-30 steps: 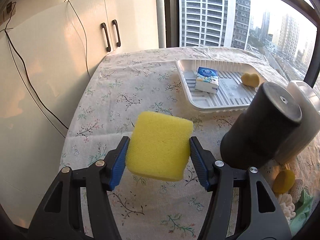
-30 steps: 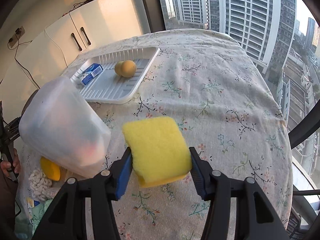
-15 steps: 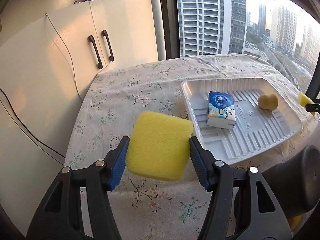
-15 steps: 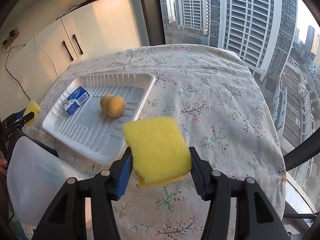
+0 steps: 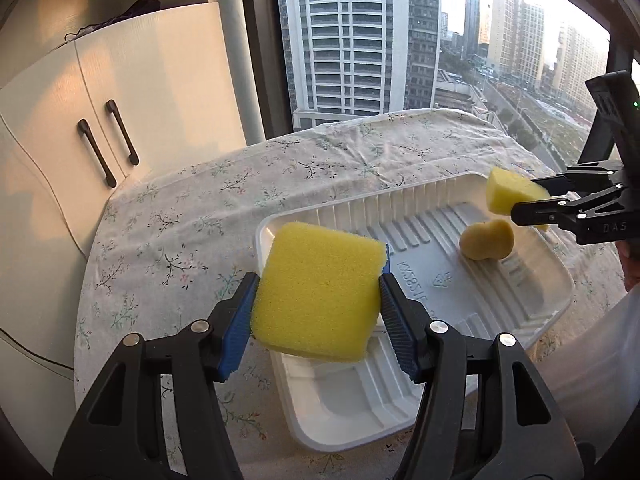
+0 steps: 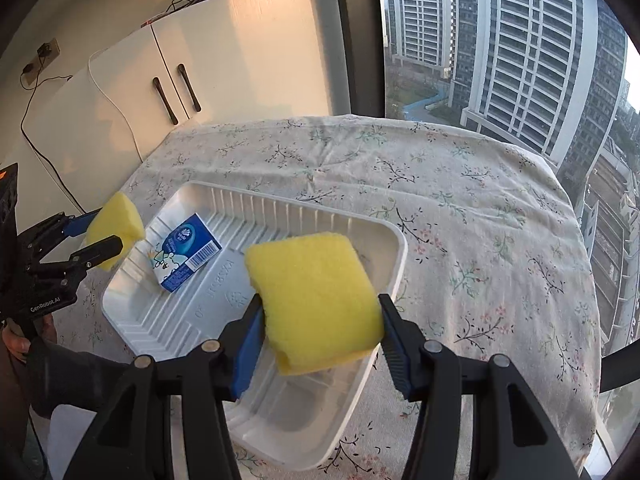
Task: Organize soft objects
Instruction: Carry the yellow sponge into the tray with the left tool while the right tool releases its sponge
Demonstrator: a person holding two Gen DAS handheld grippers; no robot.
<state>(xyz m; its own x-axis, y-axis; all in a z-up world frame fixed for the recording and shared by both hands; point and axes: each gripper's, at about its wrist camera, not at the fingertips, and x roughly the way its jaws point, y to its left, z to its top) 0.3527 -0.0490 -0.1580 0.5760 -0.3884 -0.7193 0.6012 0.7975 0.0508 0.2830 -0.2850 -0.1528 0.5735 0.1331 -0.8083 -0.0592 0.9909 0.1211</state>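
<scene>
Left tongs (image 5: 316, 300) clamping yellow sponge (image 5: 318, 296), above tray (image 5: 520, 320)

Left wrist view: looking forward along the left gripper (image 5: 316, 304) from close above the white tray (image 5: 532, 320), facing the window (image 5: 360, 40) and the cabinet (image 5: 120, 112).
Right wrist view: looking forward along the right gripper (image 6: 318, 320), hovering near the tray's (image 6: 394, 248) opposite side, facing the same cabinet (image 6: 208, 60).
Shared: both are showing the tray, the floral tablecloth (image 5: 180, 232), and each other's gripper.
</scene>
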